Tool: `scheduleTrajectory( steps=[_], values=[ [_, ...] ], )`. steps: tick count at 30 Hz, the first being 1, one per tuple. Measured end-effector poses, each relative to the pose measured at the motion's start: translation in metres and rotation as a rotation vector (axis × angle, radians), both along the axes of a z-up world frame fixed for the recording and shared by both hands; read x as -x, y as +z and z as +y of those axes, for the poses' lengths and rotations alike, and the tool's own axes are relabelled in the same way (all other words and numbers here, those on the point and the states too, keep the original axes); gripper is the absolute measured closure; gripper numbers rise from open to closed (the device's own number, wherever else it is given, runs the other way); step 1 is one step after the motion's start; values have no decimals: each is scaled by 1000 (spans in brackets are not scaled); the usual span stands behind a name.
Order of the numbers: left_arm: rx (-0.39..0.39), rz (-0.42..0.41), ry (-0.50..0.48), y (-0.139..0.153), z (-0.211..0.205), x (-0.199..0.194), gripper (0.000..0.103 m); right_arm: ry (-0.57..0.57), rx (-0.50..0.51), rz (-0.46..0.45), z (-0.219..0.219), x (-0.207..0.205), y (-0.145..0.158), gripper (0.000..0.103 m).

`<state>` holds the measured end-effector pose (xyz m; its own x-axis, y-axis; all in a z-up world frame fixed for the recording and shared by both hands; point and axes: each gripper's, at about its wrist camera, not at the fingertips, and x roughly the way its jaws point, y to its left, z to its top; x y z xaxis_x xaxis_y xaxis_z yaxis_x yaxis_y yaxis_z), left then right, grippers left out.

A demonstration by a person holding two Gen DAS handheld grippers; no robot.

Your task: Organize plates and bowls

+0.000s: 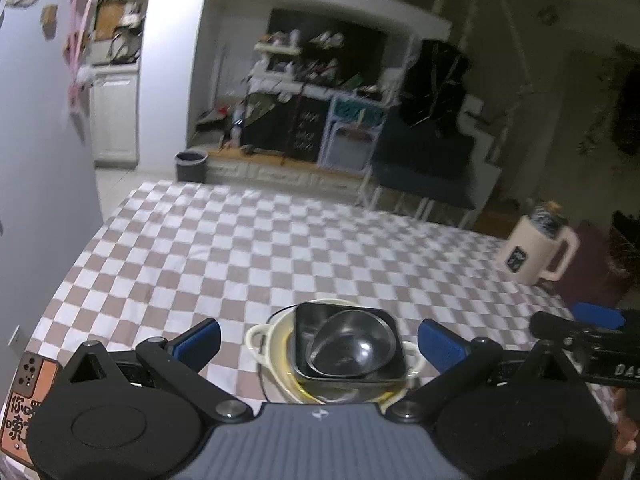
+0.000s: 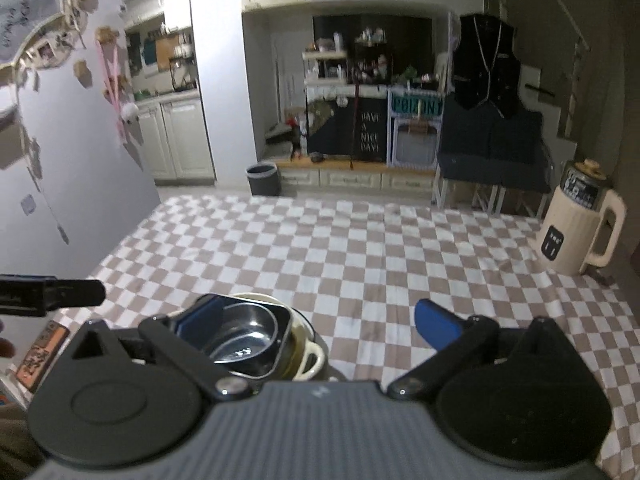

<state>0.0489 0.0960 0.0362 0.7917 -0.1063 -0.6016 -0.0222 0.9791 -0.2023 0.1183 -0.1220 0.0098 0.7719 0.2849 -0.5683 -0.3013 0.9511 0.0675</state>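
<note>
A stack stands on the checkered tablecloth point(image 1: 248, 248) near the front edge: a cream two-handled dish point(image 1: 270, 344), a black square dish point(image 1: 306, 316) inside it, and a round metal bowl point(image 1: 356, 346) on top. My left gripper point(image 1: 320, 340) hangs open above the stack, its blue pads point(image 1: 200, 338) wide apart and touching nothing. My right gripper point(image 2: 316, 320) is open too, to the right of the stack. In its view the metal bowl point(image 2: 240, 340) and cream dish point(image 2: 310, 358) show behind its left finger. Nothing is held.
A cream electric jug point(image 2: 576, 232) stands at the table's far right corner. A grey wall point(image 2: 80, 160) runs along the left side of the table. An orange printed card point(image 1: 24, 404) lies at the front left. Beyond the far edge are a dark bin point(image 2: 262, 178) and chairs.
</note>
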Motion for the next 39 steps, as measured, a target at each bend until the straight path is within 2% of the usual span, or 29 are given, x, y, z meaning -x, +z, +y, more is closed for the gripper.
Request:
scheduleTrajectory(
  steps=[2, 6, 10, 13, 24, 39],
  values=[
    [-19, -29, -8, 3, -5, 14, 0, -8, -6, -48, -3, 25, 2, 1],
    [-103, -54, 4, -1, -15, 36, 0, -18, -27, -88, -8, 53, -3, 1],
    [-144, -68, 2, -10, -19, 51, 0, -30, -36, -84, -13, 67, -13, 1],
    [-162, -81, 4, -17, -19, 61, 0, -49, 1, -96, -14, 83, -26, 1],
    [-244, -125, 15, -34, -27, 87, 0, -76, 13, -109, -12, 106, -44, 1],
    [-277, -118, 26, -51, -26, 99, 0, -79, 48, -131, -8, 119, -63, 1]
  ],
)
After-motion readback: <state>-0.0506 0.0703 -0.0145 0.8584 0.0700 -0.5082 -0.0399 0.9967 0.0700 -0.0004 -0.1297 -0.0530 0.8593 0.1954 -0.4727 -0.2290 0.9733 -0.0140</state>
